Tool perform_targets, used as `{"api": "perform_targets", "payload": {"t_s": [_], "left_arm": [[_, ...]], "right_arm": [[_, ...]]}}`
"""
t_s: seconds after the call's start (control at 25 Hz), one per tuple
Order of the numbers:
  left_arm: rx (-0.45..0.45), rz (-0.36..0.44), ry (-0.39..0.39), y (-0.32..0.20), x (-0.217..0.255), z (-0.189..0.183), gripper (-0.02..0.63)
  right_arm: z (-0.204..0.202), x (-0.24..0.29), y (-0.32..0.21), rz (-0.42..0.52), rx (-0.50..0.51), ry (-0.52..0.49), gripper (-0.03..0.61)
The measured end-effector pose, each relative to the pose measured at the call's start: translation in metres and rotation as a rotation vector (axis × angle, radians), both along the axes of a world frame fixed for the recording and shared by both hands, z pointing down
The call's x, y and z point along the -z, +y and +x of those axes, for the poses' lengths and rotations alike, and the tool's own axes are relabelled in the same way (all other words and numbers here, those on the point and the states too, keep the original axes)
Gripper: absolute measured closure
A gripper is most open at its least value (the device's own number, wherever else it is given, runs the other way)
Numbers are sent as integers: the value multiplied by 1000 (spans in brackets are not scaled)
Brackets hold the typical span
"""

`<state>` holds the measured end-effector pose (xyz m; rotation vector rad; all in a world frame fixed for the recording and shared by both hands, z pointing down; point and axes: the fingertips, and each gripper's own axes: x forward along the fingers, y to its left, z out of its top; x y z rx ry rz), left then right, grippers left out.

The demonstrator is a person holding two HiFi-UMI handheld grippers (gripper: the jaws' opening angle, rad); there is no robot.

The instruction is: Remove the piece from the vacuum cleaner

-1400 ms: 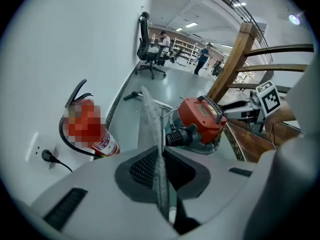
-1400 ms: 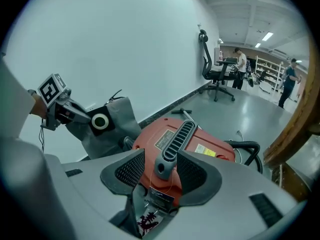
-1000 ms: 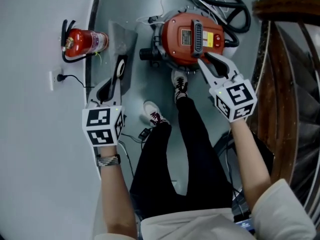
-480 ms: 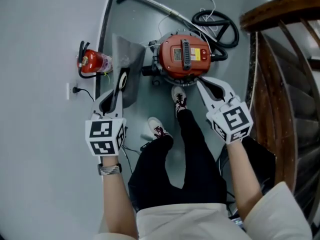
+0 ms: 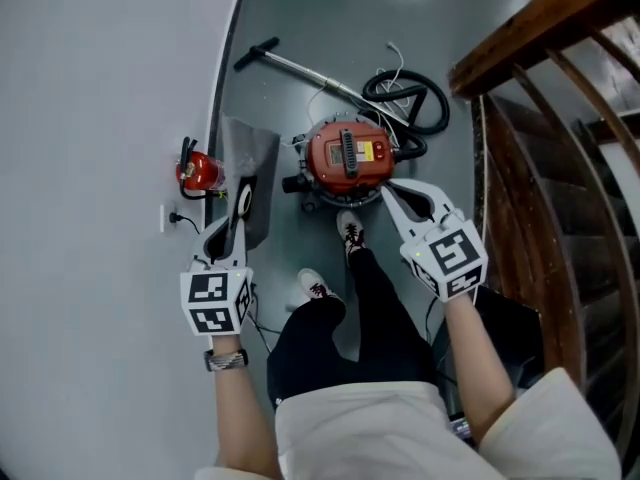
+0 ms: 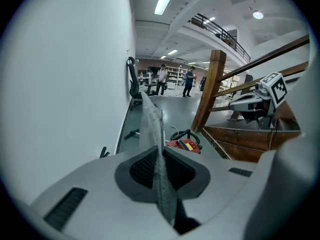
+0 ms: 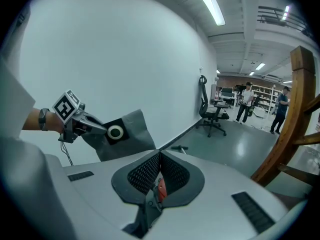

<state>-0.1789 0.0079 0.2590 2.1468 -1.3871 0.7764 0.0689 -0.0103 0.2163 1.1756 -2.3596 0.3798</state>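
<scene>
Dust bag [image 5: 256, 153], a flat grey fabric piece with a black collar and a pale ring on it, is hanging clear of the floor beside the white wall [image 5: 100, 118], well apart from the vacuum cleaner [image 5: 347, 158]. The left gripper [image 5: 230, 223] is clamping it: in the left gripper view the thin grey cloth is running straight up between the two ribbed pads, which are pressing narrowly on it, and in the right gripper view the jaws are biting the black collar just beside the ring. The right gripper [image 5: 388, 188] is hovering above the near edge of the vacuum cleaner with its pads pressed together and nothing caught between them; only a sliver of the red machine is showing through the gap below the pads. The round red vacuum cleaner is sitting on the grey floor, with its black hose [image 5: 405, 103] coiling behind it and a long wand [image 5: 290, 63] lying further back. A red fire extinguisher [image 5: 198, 171] is standing against the wall near the bag. The person is standing with one shoe [image 5: 350, 230] just in front of the machine, and a wooden staircase [image 5: 540, 168] is rising on the right.
</scene>
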Motion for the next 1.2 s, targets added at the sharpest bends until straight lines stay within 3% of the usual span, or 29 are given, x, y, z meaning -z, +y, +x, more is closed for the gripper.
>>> {"api": "perform_targets", "payload": {"t_s": [0.6, 1.2], "left_arm": [[16, 71, 51, 11, 117, 27, 585], [3, 194, 57, 4, 201, 37, 586]], "right_arm": [[1, 121, 1, 72, 68, 9, 549], [-2, 218, -9, 226, 138, -5, 549]]}}
